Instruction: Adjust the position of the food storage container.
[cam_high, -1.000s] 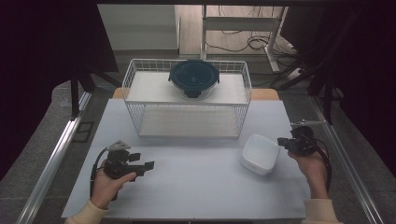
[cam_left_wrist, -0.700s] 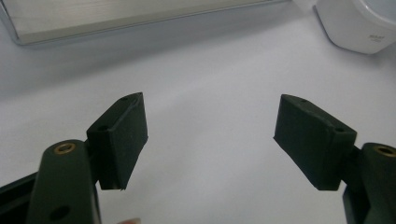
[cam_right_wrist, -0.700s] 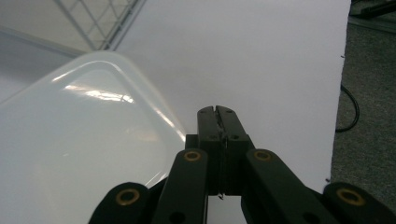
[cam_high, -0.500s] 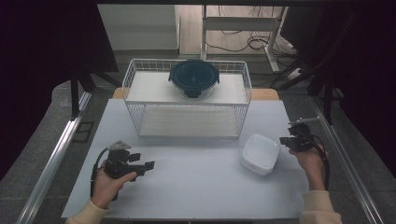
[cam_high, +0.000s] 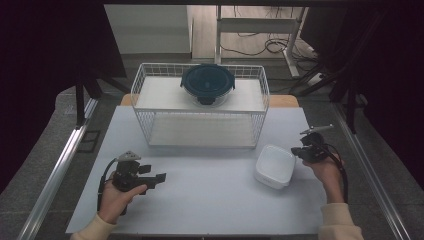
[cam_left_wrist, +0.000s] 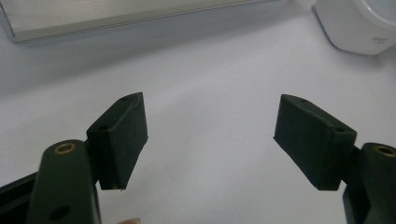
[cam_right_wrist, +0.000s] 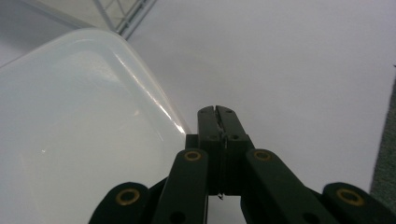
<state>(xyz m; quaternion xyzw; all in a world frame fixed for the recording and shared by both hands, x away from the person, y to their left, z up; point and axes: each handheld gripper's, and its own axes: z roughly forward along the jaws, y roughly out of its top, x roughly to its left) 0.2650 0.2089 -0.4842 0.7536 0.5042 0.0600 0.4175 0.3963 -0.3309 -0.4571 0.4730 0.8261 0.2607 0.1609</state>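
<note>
I see small grey print on the side of the white box (cam_left_wrist: 357, 23) in the left gripper view, too tiny and blurred for me to read. The box (cam_high: 274, 166) is smooth, glossy plastic, squarish with rounded corners and a lid on it, resting on the matte white desk (cam_high: 210, 185) to the right of centre, just in front of the wire basket's right corner.

My right gripper (cam_high: 296, 150) sits just beside the box's right edge; its black jaws are pressed together with nothing between them, and in the right gripper view the tips (cam_right_wrist: 218, 111) lie close along the box's (cam_right_wrist: 70, 121) curved rim. I cannot tell whether they touch it.

My left gripper (cam_high: 159, 178) hovers low over the front left of the desk, jaws spread wide and empty, the flat rubbery pads (cam_left_wrist: 123, 135) facing each other.

The wire basket (cam_high: 200, 112) is white, rectangular mesh; on its top shelf stands a round container (cam_high: 207, 82) with a dark blue clip-on lid.
</note>
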